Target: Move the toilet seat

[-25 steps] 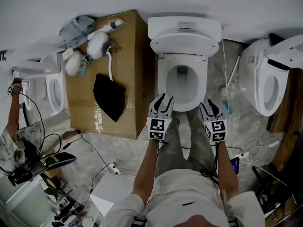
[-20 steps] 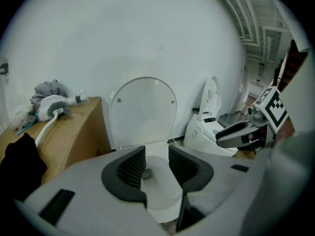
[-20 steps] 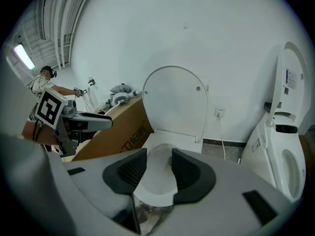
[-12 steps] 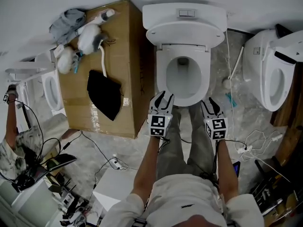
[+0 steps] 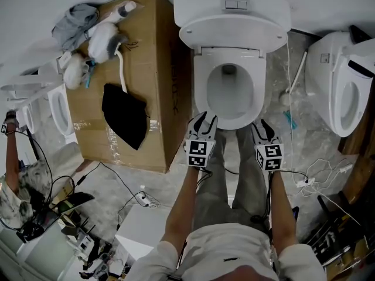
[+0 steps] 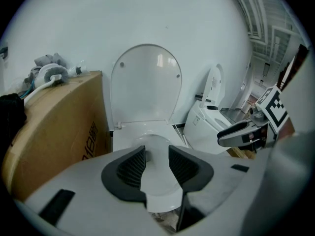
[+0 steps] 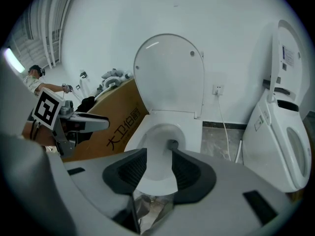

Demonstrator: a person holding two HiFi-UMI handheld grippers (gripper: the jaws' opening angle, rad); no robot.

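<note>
A: Starting at our left gripper (image 6: 157, 156): its jaws stand only a little apart, and nothing is in them. Our right gripper (image 7: 158, 159) is drawn in to a mere slit between the pads and likewise holds nothing.

B: So we judge this to be the approach. Where is the toilet seat (image 5: 230, 122) from the tips?

A: Just ahead of both and below them, touching neither. It appears to lie flat on the bowl (image 5: 230, 89), with its front curve between our two grippers. Beyond it the lid (image 6: 146, 82) stands raised against the tank (image 5: 199, 4).

B: Then we would widen one pair of jaws before closing in. As they stand, we doubt they would take the seat's thickness.

A: Agreed. We should slip one pad under the front lip and set the other on top, catching the seat alone, not the bowl beneath it. Then we swing it up about the hinge (image 5: 228, 51) at the back, gently, so it doesn't knock the lid.

B: And our pose?

A: Both arms (image 5: 181, 209) reach straight out, side by side. The grippers tip steeply down toward the bowl's front, marker cubes (image 5: 198, 153) facing up. Out past the left gripper's outer side stands a cardboard box (image 5: 158, 57), and past the right one's, another toilet (image 5: 322, 69).

B: The idle gripper should hold wide of the seat's arc.
</note>
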